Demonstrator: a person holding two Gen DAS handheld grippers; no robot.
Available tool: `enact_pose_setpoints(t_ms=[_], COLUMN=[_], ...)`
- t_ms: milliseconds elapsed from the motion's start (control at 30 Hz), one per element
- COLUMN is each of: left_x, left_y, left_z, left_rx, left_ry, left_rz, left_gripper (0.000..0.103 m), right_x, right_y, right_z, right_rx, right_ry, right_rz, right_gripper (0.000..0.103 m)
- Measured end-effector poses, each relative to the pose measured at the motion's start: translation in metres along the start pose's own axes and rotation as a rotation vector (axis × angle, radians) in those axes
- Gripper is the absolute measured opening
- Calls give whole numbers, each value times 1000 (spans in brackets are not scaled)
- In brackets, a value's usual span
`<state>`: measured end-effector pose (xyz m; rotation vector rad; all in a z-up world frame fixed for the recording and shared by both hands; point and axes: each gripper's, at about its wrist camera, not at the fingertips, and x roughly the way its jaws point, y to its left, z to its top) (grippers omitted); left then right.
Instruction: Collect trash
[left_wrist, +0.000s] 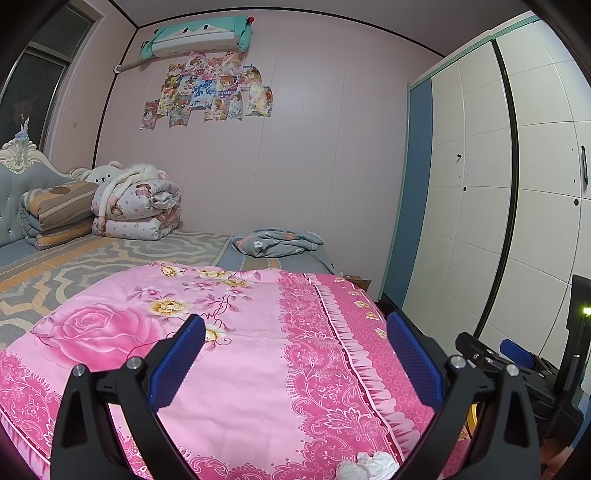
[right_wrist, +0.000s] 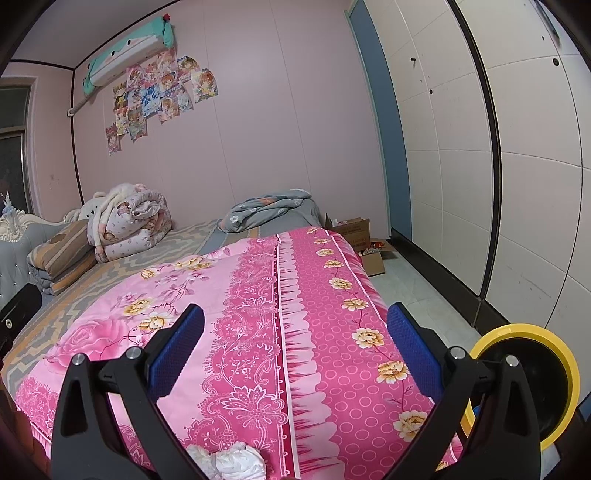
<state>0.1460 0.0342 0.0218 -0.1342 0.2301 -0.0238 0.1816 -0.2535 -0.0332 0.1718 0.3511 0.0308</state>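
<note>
Crumpled white tissue (left_wrist: 367, 464) lies on the pink floral bedspread (left_wrist: 240, 332) at the bed's near edge; it also shows in the right wrist view (right_wrist: 227, 461). My left gripper (left_wrist: 295, 341) is open and empty, held above the bedspread with the tissue below and near its right finger. My right gripper (right_wrist: 295, 338) is open and empty above the bedspread (right_wrist: 314, 295), the tissue below its left finger. A yellow-rimmed trash bin (right_wrist: 532, 384) with a dark inside stands on the floor right of the bed. The right gripper also shows in the left wrist view (left_wrist: 517, 354).
Folded quilts (left_wrist: 136, 210) and a grey pillow (left_wrist: 277, 242) lie at the far side of the bed. A white wardrobe (left_wrist: 498, 184) lines the right wall. Cardboard boxes (right_wrist: 369, 243) sit on the floor by the bed's far corner.
</note>
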Motion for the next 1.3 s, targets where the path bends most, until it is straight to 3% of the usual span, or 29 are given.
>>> enact_pose_setpoints(t_ms=[1300], left_x=[4], left_y=[3], left_z=[-4], left_rx=[-4], left_ry=[6], left_rz=[-8], left_gripper=[95], right_x=[10], right_y=[-8], right_z=[-8], right_rx=[12], right_ry=[33], right_rz=[2], right_gripper=[95])
